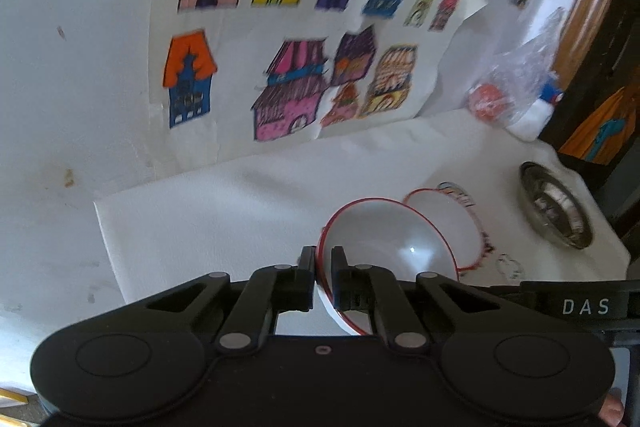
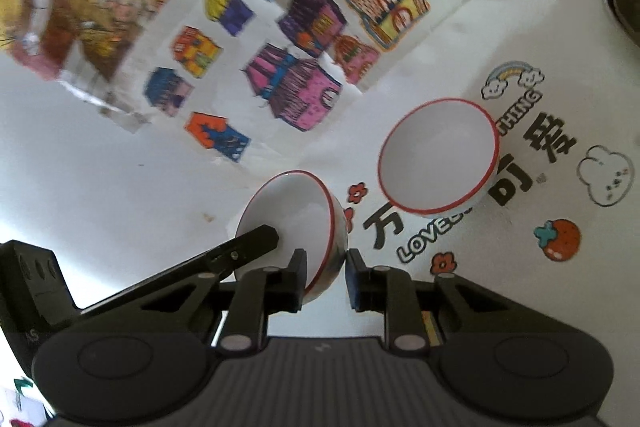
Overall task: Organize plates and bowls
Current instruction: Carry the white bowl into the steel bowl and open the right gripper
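Holding the red-rimmed bowl [image 1: 384, 247] tilted by its rim in our left tool [image 1: 323, 259], we also have the right tool [image 2: 325, 259] straddling its edge, jaws not quite pinched. Stacking is under way; next we must carry it toward two o'clock and lower it level into the second bowl [image 2: 438, 157] on the counter [image 2: 500, 267].

The left wrist view looks forward along its tool [image 1: 323, 267], low and close over the white worktop [image 1: 224, 223], facing a wall of house drawings [image 1: 280, 59]. The right wrist view sits on the other tool [image 2: 325, 265], tilted, looking across the same worktop [image 2: 516, 39] at the same drawings [image 2: 296, 87]. Both views show the held bowl [image 1: 392, 243] [image 2: 296, 215] close up and a second bowl [image 1: 444, 223] [image 2: 438, 155] beyond it.
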`<control>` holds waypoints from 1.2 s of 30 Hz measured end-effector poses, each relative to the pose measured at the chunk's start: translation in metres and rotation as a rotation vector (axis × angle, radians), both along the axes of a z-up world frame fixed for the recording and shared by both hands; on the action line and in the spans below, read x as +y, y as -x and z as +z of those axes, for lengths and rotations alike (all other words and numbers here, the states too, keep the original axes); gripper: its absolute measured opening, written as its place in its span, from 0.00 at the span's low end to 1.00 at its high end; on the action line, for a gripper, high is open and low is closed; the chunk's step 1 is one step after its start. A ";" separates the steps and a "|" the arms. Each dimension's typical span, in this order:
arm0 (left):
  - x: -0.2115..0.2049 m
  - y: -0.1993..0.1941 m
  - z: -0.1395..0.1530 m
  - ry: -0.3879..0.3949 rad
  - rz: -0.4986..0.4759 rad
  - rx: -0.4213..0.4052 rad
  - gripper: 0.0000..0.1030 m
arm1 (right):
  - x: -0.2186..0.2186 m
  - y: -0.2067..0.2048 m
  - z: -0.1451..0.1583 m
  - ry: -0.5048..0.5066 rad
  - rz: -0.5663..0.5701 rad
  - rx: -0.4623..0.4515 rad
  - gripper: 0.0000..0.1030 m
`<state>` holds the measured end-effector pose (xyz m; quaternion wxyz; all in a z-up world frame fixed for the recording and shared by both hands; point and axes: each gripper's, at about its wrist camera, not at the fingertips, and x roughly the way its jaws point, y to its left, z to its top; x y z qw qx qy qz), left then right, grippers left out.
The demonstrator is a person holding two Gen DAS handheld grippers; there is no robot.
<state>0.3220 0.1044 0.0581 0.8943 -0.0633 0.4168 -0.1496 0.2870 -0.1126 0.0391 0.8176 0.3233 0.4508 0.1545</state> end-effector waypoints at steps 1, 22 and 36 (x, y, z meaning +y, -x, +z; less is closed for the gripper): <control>-0.001 0.006 0.005 0.003 0.000 -0.005 0.08 | -0.003 0.006 0.005 0.001 0.006 -0.009 0.24; -0.041 0.146 0.014 -0.082 -0.083 0.009 0.08 | -0.006 0.129 0.015 0.171 0.178 0.039 0.26; -0.064 0.151 -0.010 -0.191 -0.164 0.087 0.09 | -0.004 0.128 0.008 0.304 0.239 0.098 0.26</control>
